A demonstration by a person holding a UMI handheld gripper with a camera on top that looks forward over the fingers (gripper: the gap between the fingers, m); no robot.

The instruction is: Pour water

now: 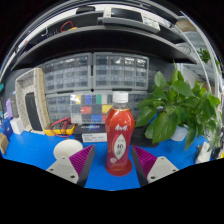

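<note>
The tool (113, 163) is spread wide, its purple pads (82, 158) clear of the red bottle (119, 140), which stands upright on the blue counter (40, 150) between the fingers with gaps on both sides; a leafy plant (180, 105) sits beyond the right finger

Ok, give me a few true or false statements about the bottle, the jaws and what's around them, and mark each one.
1. The bottle holds red liquid. True.
2. The bottle lies on its side. False: it stands upright on the blue table.
3. The bottle stands between the gripper jaws. True, with a gap at either side.
4. The cap is off. False: a white cap is on.
5. A plant stands right of the bottle. True.
</note>
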